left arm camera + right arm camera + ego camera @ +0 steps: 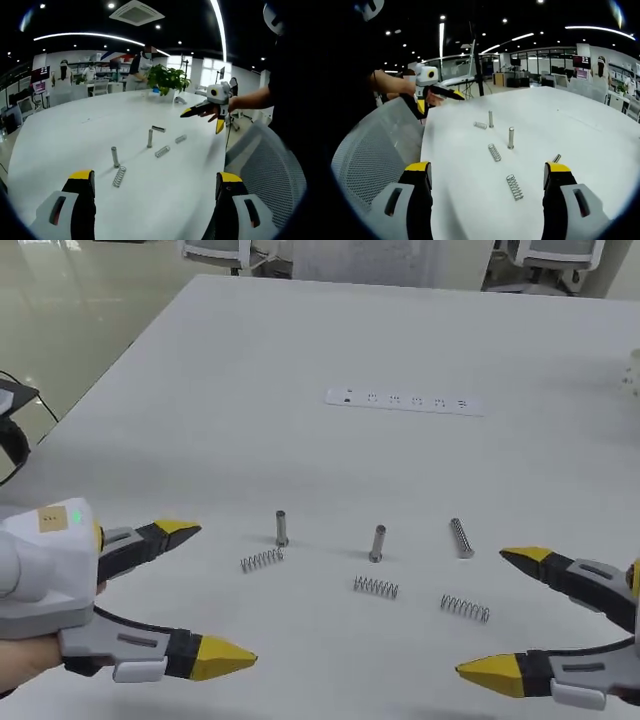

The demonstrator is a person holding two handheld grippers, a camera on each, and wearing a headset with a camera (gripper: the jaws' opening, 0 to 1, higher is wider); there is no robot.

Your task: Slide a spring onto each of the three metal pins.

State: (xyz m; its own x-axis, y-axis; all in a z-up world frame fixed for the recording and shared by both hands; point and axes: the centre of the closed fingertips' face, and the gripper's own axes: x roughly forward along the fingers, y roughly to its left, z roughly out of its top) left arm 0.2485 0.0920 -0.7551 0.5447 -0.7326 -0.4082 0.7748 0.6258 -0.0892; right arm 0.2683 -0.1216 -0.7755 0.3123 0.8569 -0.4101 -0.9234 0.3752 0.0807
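Springs (376,587) — well ahead of both jaws

A white surface (300,360) carries a flat white power strip (405,400) near its far side. Office chairs (555,255) stand past the far edge, and glossy floor (60,310) lies to the left. In the left gripper view, a leafy green plant (167,79) sits at the surface's far end, a person (142,62) stands behind it, and a grey mesh chair back (272,170) is beside the surface.
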